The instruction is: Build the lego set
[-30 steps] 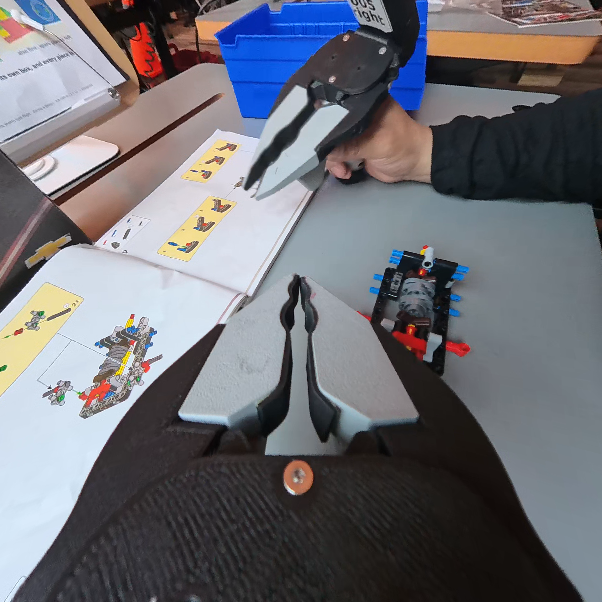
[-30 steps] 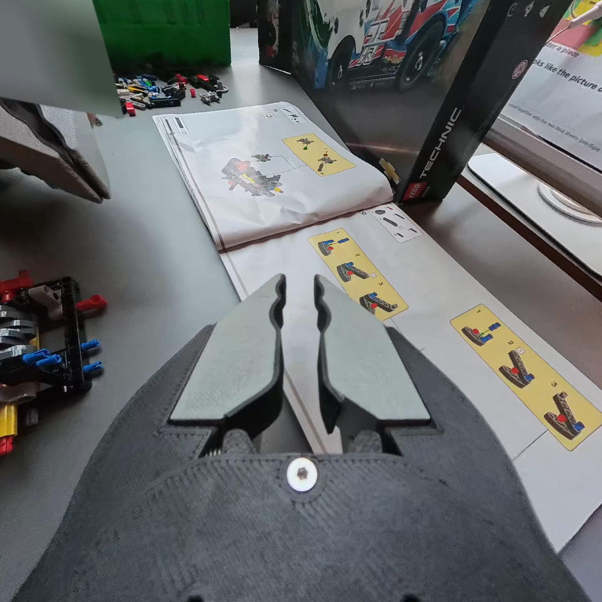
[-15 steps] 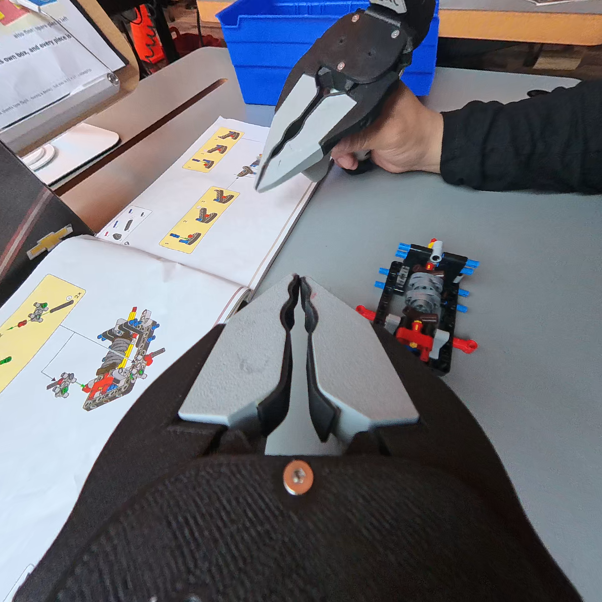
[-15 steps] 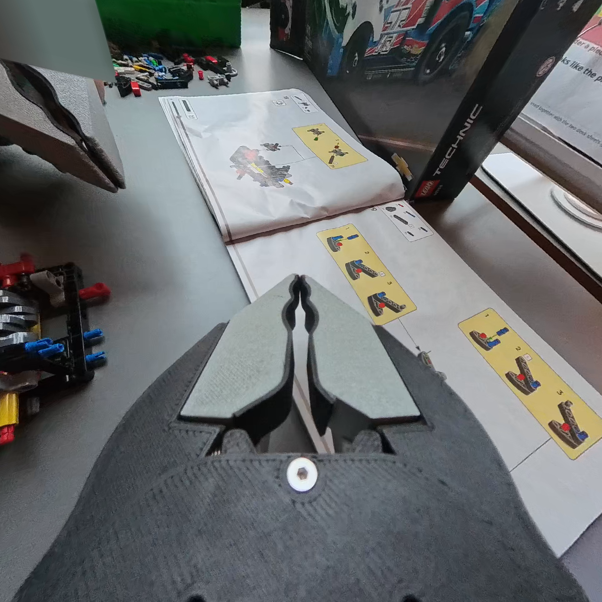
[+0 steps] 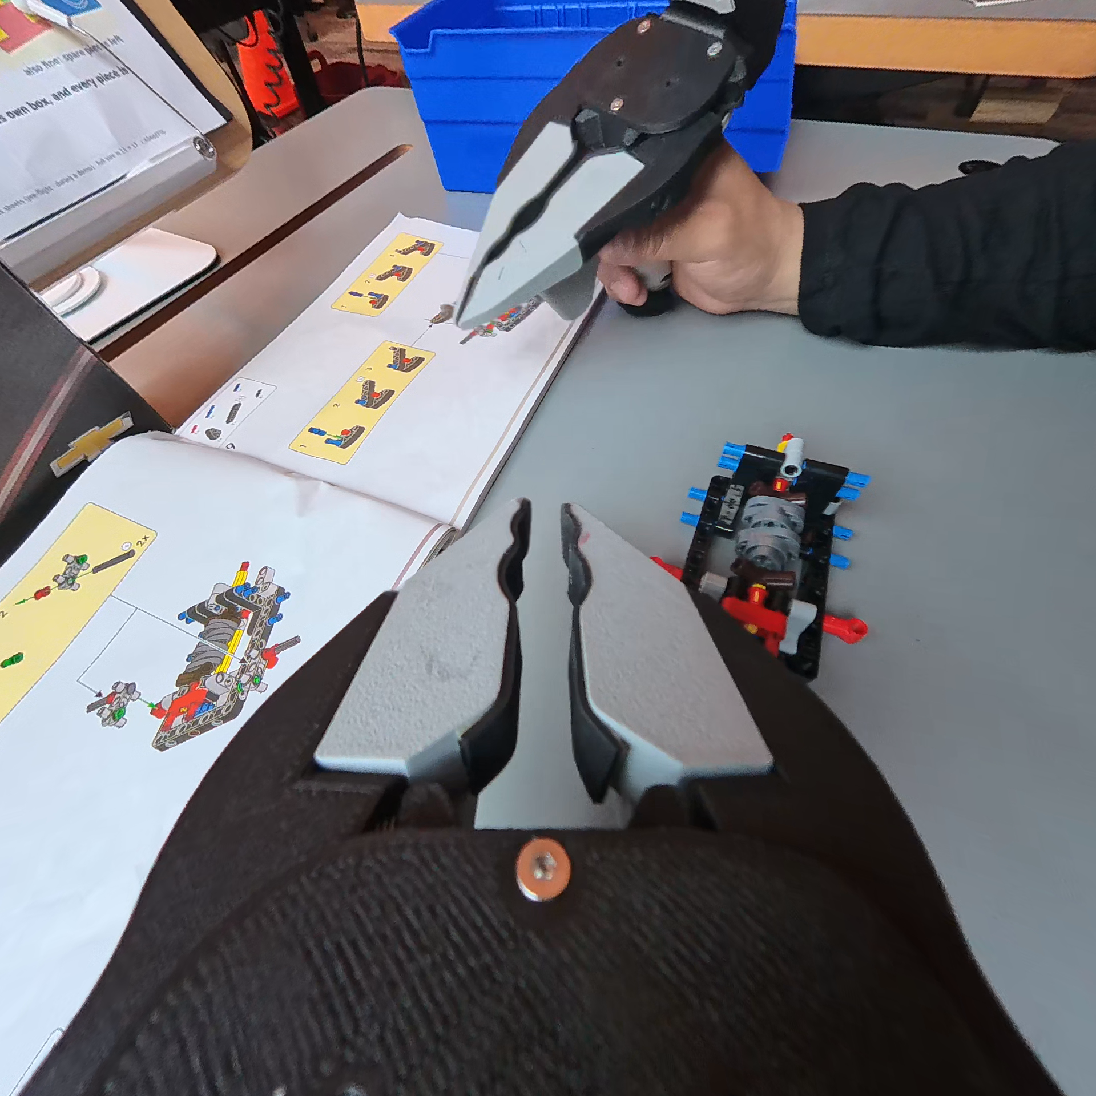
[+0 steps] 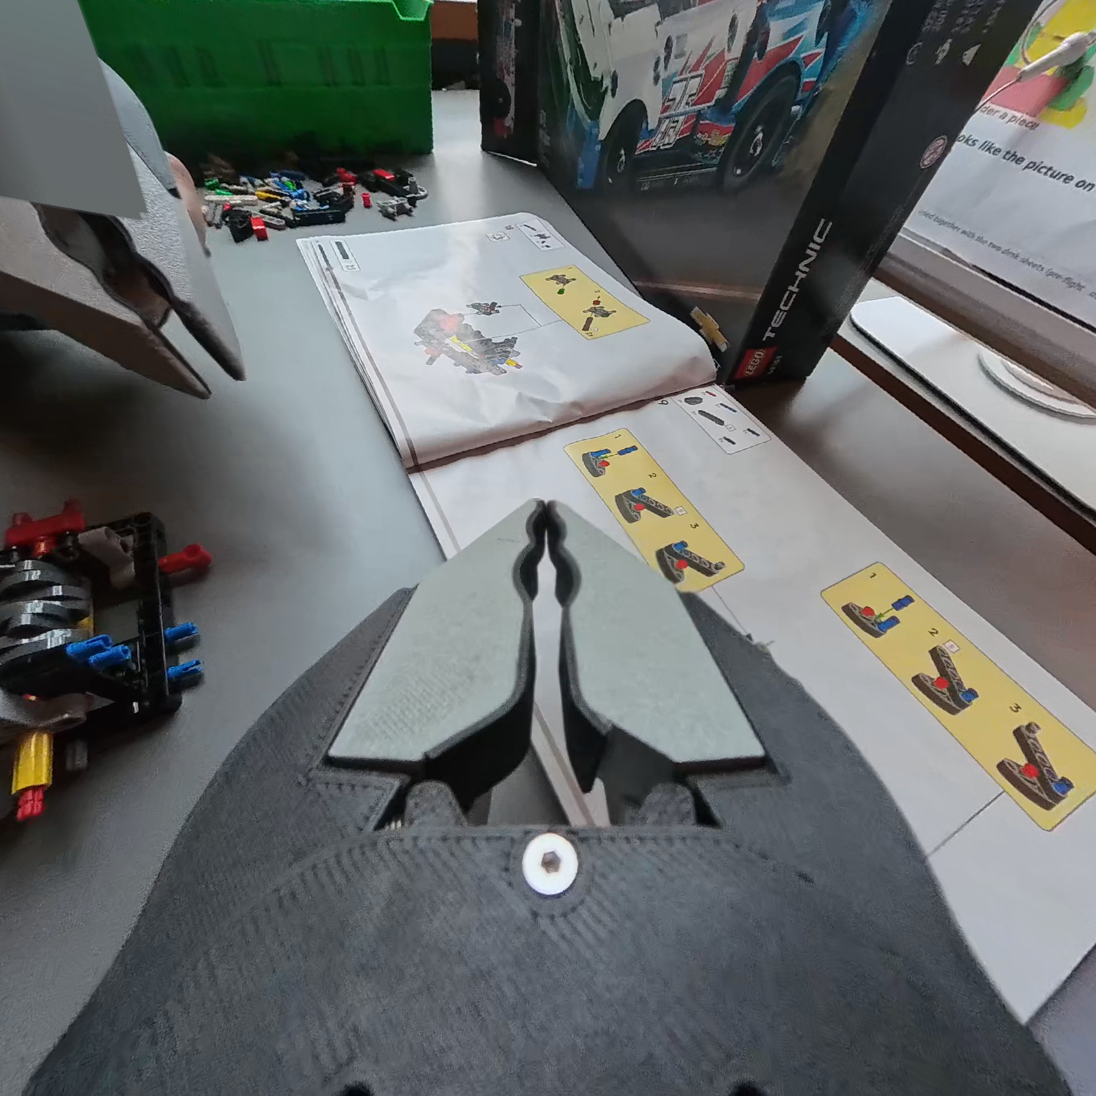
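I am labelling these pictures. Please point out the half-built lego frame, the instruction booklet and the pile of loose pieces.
half-built lego frame (image 5: 765,539): left wrist view, grey centre part.
instruction booklet (image 6: 510,379): right wrist view, far page.
pile of loose pieces (image 6: 308,198): right wrist view, middle of pile.

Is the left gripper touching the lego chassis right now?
Apart. Right wrist view shows the left gripper raised, grey table between it and the lego chassis.

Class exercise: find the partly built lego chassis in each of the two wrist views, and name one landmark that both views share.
Left wrist view: the lego chassis lies right of centre on the grey table, beside the left gripper.
Right wrist view: the lego chassis sits at the left edge, partly cut off.
Shared landmark: the open instruction booklet.
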A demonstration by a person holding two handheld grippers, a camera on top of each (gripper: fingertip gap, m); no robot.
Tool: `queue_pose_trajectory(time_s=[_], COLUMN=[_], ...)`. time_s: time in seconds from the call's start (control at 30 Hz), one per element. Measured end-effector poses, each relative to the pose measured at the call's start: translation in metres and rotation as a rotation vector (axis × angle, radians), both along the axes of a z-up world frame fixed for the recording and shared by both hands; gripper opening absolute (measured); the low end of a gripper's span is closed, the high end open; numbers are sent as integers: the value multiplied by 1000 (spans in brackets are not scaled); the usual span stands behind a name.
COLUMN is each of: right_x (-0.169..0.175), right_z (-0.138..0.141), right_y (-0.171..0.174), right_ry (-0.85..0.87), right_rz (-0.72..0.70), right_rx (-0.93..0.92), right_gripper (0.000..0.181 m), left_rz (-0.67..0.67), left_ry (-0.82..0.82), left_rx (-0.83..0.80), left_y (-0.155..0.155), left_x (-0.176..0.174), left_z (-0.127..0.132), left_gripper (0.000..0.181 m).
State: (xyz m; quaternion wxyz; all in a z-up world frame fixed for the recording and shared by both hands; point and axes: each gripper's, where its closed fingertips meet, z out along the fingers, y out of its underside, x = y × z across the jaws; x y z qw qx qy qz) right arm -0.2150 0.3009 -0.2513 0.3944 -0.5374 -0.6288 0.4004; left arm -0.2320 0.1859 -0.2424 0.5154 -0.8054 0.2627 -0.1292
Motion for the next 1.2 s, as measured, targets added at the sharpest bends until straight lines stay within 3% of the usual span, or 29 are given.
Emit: queue_pose_trajectory(time_s=[0.17,0.4,0.53,0.67,1.0,1.07,1.2], right_x=[0,0,1,-1,0,0,3], right_z=[-1,3,8,9,21,27,39], right_y=[1,2,0,-5,-7,-7,-6], right_ry=[-4,18,46,49,125,157,227], right_rz=[-11,-15,-7,20,39,49,61], right_rx=[2,-9,-34,-56,-136,-175,-274], right_gripper=[7,21,37,64,74,79,87], left_rz=[13,-5,-2,27,7,27,12], left_ry=[7,-6,-108,-153,-191,-205,-210], left_rx=[4,-1,-27,-38,-60,-64,-63], left_y=[1,-1,0,3,1,3,3], left_x=[-1,2,6,-2,4,1,2], left_z=[0,1,5,7,6,6,7], left_gripper=[0,9,26,34,41,54,59])
